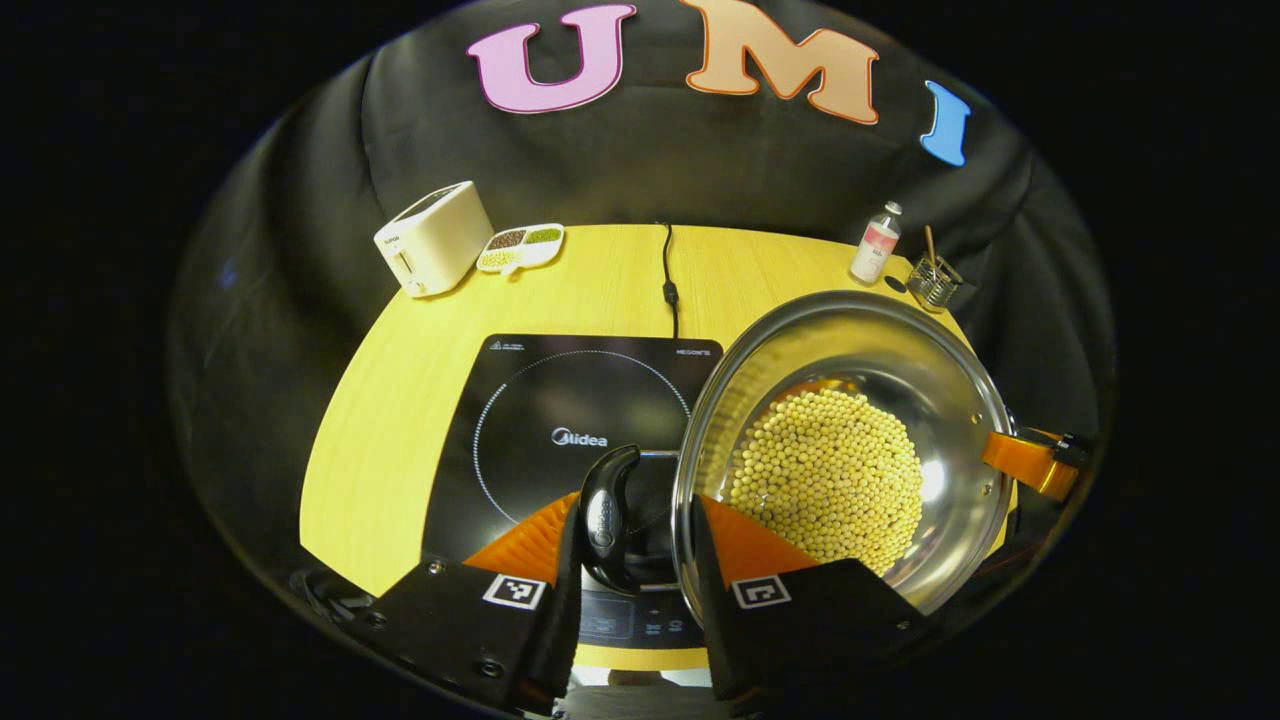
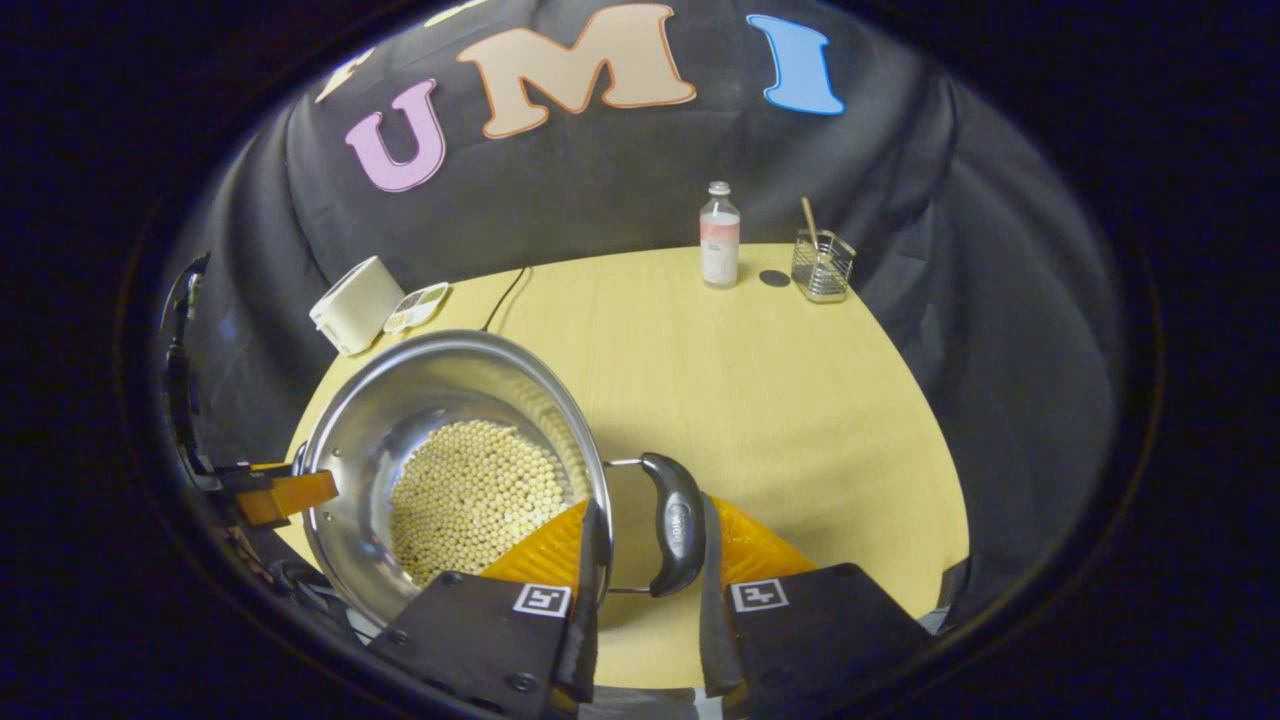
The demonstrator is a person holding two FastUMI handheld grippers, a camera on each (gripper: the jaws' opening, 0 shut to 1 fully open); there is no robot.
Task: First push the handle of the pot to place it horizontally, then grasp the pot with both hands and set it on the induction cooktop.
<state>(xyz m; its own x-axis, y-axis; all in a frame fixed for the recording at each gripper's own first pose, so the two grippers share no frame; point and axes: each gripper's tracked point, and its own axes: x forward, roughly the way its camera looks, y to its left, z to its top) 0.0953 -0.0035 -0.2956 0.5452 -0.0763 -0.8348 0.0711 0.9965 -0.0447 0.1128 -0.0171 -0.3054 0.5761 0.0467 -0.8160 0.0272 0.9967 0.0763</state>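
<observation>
Right tool point(image 2: 645, 570) straddles pot point(image 2: 400, 400) rim and handle point(image 2: 676, 522); beans point(image 2: 470, 495) inside.

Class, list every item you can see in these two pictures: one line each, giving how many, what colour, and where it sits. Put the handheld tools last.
Round stainless-steel pot: one, silver, held at the cooktop's right edge.
Small round beans: many, pale yellow, inside the pot.
Curved pot handles: two, black, on opposite sides of the pot.
Flat glass induction cooktop: one, black, centre of table.
Power cord: one, black, behind the cooktop.
Boxy toaster: one, cream, far left.
Divided snack dish: one, white, beside the toaster.
Clear bottle: one, pink label, far right.
Wire mesh holder: one, silver, beside the bottle.
Round wooden table: one, yellow.
Left gripper: jaws straddling handle and rim.
Right gripper: likewise.
</observation>
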